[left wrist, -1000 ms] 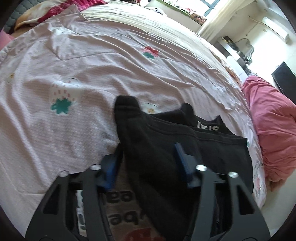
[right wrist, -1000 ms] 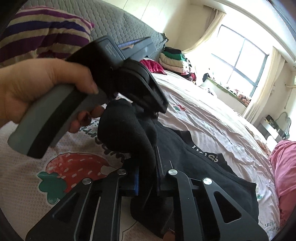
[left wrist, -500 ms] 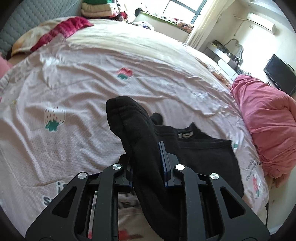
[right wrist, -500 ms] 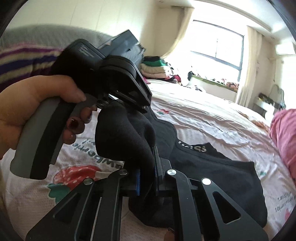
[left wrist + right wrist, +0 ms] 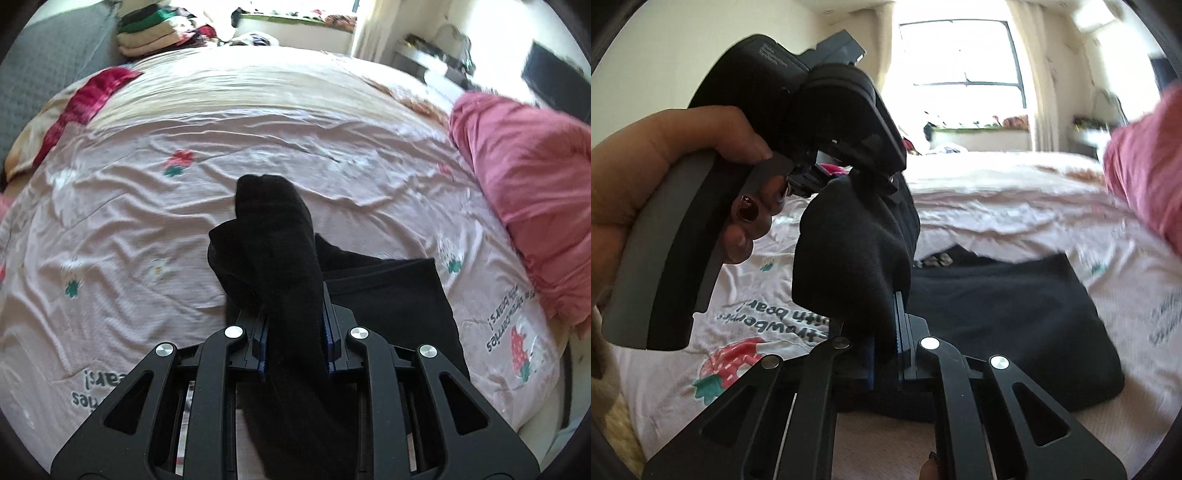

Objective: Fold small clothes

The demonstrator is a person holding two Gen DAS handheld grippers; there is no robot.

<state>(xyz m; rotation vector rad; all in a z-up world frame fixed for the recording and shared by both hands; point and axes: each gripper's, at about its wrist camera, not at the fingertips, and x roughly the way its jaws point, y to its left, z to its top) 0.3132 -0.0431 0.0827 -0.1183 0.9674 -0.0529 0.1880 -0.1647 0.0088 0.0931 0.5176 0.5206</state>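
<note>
A black sock [image 5: 277, 240] hangs lifted above the bed, pinched between both tools. In the left wrist view my left gripper [image 5: 293, 332] is shut on it, and the sock's toe end sticks up past the pads. In the right wrist view my right gripper [image 5: 884, 339] is shut on the sock's [image 5: 849, 266] other end. There a hand [image 5: 657, 158] holds the left tool's grey handle just above and to the left. A flat black garment [image 5: 399, 295] lies on the sheet behind the sock, also visible as the black garment [image 5: 1015, 314] in the right wrist view.
The pink strawberry-print sheet [image 5: 147, 221] covers a wide bed. A pink blanket [image 5: 528, 177] is bunched at the right edge. A red cloth [image 5: 92, 96] and a stack of folded clothes [image 5: 155, 29] sit at the far left. A bright window [image 5: 960, 74] is behind the bed.
The left gripper's jaws went from wide apart to shut on the sock. Both tools rose and swung, lifting the sock clear of the flat black garment.
</note>
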